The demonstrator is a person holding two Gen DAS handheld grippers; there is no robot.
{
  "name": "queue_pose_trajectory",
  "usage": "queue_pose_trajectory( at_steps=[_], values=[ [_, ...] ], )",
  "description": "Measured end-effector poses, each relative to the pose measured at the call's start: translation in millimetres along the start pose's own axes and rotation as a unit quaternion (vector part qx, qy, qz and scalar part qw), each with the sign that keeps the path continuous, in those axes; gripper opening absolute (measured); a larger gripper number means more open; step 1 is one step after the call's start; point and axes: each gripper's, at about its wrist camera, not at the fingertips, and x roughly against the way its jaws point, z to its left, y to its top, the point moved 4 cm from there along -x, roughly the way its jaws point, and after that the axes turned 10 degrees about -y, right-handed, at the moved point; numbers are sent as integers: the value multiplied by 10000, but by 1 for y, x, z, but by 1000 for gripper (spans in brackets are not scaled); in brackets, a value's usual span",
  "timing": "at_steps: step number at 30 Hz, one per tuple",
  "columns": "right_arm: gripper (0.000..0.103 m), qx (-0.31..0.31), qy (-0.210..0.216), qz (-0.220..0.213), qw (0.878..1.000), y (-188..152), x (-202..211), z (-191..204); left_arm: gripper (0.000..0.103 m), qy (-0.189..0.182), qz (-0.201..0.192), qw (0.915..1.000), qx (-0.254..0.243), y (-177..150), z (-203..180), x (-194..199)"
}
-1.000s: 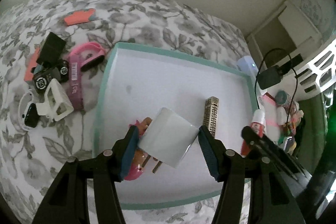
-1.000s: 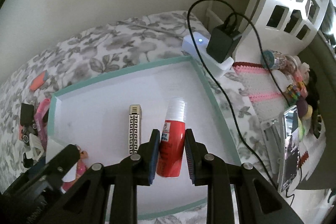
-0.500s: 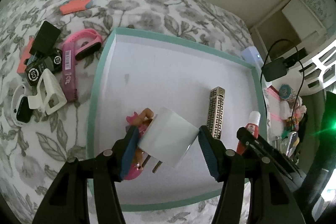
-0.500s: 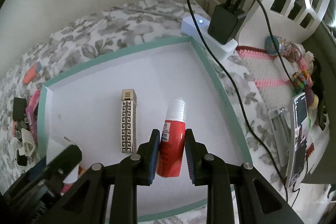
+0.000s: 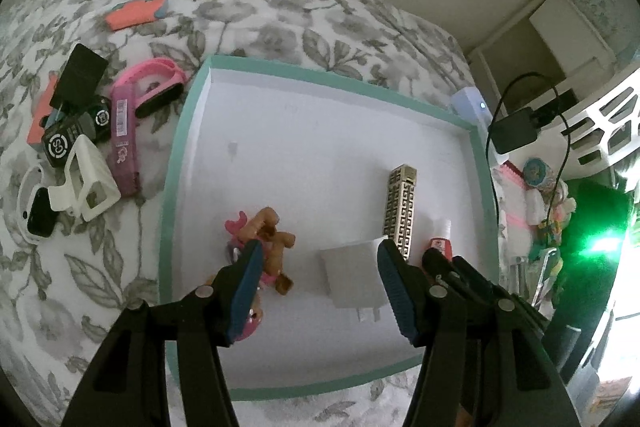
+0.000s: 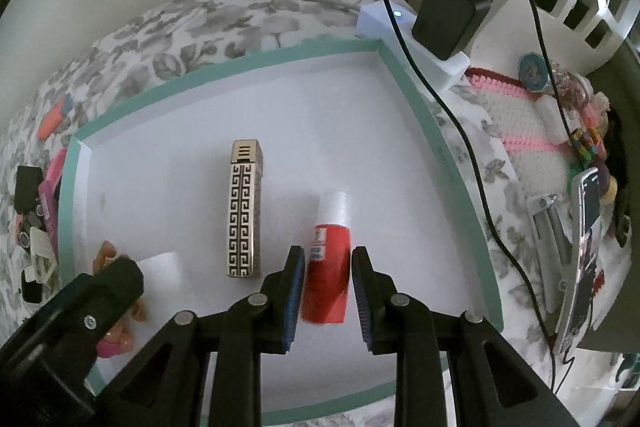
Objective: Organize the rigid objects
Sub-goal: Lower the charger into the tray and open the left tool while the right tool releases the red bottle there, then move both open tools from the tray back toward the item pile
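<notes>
A white tray with a teal rim (image 5: pixel 176 163) lies on a floral bedspread. My left gripper (image 5: pixel 320 287) hangs open over its near part. A white plug block (image 5: pixel 354 275) lies flat on the tray floor between the fingers, close to the right finger and clear of the left one. A pink and brown toy figure (image 5: pixel 268 247) lies behind the left finger. My right gripper (image 6: pixel 326 291) is shut on a red bottle with a white cap (image 6: pixel 326 267), low over the tray (image 6: pixel 440 155). A gold patterned bar (image 6: pixel 244 211) lies just left of the bottle.
Left of the tray is a pile of pink bands (image 5: pixel 124 131), black gadgets and a white clip (image 5: pixel 90 179), with an orange case (image 5: pixel 136 13) beyond. To the right are a power strip with a black adapter (image 6: pixel 448 15), its cable, a phone (image 6: pixel 584 247) and a white basket.
The white plug block, earlier gripped between the left fingers, now lies on the tray floor. The right gripper has sunk toward the tray with the red bottle.
</notes>
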Motion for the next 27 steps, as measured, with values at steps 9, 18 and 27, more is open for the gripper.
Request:
queue_pose_trajectory(
  at_steps=[9, 18, 27],
  values=[
    [28, 23, -4, -154, 9999, 3, 9, -2, 60, -37, -235, 9997, -80, 6, -3, 21],
    [28, 85, 72, -689, 9976, 12, 44, 3, 60, 318, -524, 9981, -116, 14, 8, 42],
    [28, 402, 222, -728, 9963, 7, 45, 24, 60, 832, -511, 9951, 139, 16, 39, 45]
  ],
)
